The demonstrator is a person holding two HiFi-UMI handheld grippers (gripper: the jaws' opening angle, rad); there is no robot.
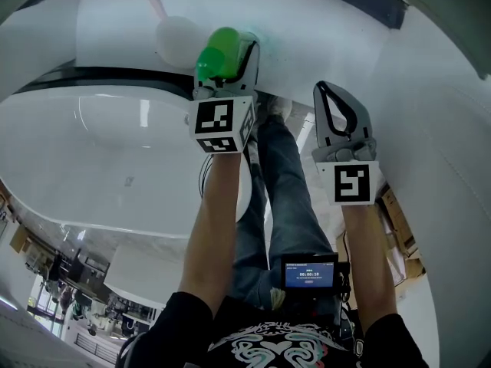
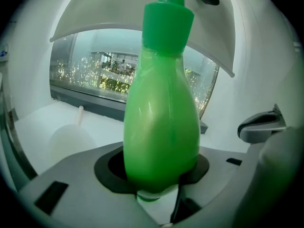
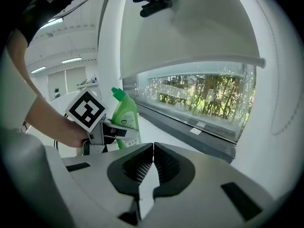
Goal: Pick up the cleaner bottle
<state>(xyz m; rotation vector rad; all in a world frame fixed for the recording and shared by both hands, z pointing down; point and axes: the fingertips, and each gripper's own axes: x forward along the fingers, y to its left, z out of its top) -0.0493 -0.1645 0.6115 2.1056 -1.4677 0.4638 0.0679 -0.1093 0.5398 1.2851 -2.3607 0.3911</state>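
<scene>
A green cleaner bottle (image 1: 219,52) with a green cap stands upright on a white ledge (image 1: 115,21). My left gripper (image 1: 227,64) has its jaws around the bottle's lower body, and the pads lie against both sides. In the left gripper view the bottle (image 2: 161,127) fills the gap between the jaws of the left gripper (image 2: 159,177). The right gripper view shows the bottle (image 3: 124,113) and the left gripper (image 3: 114,129) from the side. My right gripper (image 1: 337,102) hangs to the right of the bottle, apart from it. The right gripper (image 3: 153,158) is shut with nothing between its pads.
A white rounded object (image 1: 178,41) with a thin pink stick stands just left of the bottle on the ledge. Below the ledge lies a large white basin (image 1: 92,152). A dark-framed window (image 3: 199,99) runs behind the ledge. A small screen (image 1: 309,273) hangs at the person's waist.
</scene>
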